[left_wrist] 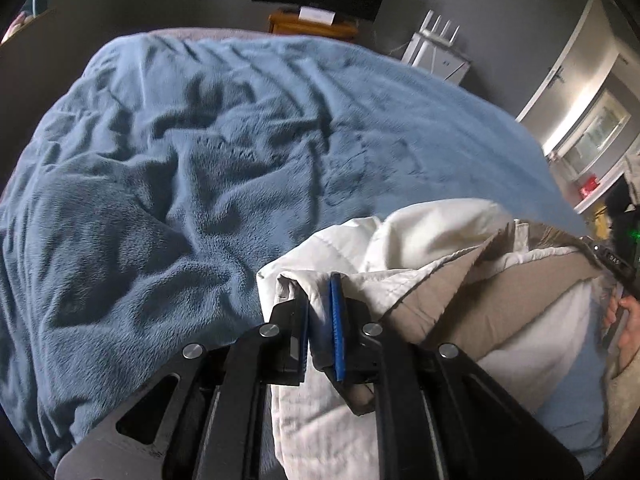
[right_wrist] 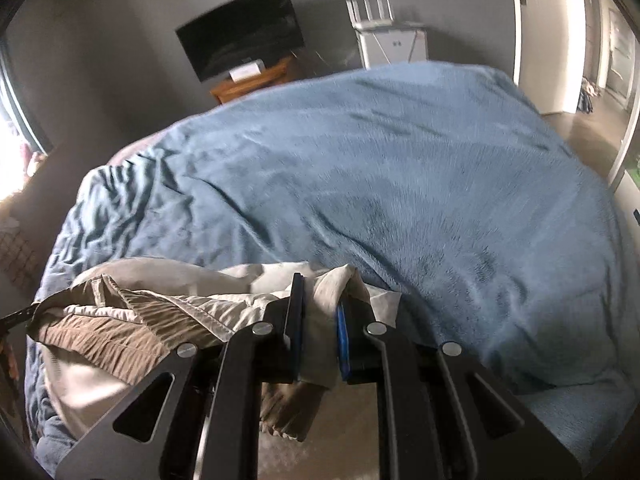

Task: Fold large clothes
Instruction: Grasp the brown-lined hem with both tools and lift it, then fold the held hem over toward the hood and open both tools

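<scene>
A large garment, off-white with a tan-brown side [left_wrist: 440, 264], hangs between my two grippers above a bed. My left gripper [left_wrist: 319, 300] is shut on a bunched white edge of it, with cloth squeezed between the blue pads. My right gripper [right_wrist: 320, 304] is shut on another bunched edge of the same garment [right_wrist: 132, 320], which stretches away to the left in the right wrist view. The right gripper's body also shows at the right edge of the left wrist view [left_wrist: 616, 264].
A wrinkled blue plush blanket [left_wrist: 200, 152] covers the bed [right_wrist: 420, 180] under the garment. Beyond the bed stand a dark TV [right_wrist: 240, 40] on a wooden stand, a white cabinet [right_wrist: 392, 44] and an open doorway [right_wrist: 560, 40] at the right.
</scene>
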Demonstrator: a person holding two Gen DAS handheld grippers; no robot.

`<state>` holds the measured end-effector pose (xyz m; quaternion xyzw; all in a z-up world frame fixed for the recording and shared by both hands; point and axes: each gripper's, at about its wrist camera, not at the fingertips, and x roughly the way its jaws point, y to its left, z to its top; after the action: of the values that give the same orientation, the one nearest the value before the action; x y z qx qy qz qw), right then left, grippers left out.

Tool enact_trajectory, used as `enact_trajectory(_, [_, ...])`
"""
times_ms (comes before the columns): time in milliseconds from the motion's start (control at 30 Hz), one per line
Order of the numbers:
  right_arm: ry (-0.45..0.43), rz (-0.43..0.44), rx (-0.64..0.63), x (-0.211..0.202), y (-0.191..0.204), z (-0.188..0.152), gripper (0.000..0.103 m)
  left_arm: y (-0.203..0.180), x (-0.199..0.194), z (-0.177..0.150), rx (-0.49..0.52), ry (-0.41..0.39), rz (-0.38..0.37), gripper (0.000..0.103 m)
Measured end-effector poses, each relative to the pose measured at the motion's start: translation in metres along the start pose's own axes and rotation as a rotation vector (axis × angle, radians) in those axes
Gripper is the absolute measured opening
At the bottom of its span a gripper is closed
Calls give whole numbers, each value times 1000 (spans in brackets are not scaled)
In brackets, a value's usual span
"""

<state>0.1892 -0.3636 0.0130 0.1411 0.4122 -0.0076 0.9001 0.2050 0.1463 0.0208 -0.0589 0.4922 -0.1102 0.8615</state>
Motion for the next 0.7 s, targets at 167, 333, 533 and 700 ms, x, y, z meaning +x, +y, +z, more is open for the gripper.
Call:
enact_trajectory(167, [54,-18,37,44,-10,-5,12,9,30,3,-27,34,7,12])
enact_trajectory(333, [87,-34,59,61,-10,-12,12,3,37,1,-20,42,37,12])
enact_trajectory(533, [54,15,85,36,-10,-14,31,1,16,-4,-66,4,-27,34])
enact_trajectory(700, [-27,84,68,-7,1,-12,70,-19,-25,-9,-49,-107,-89,85])
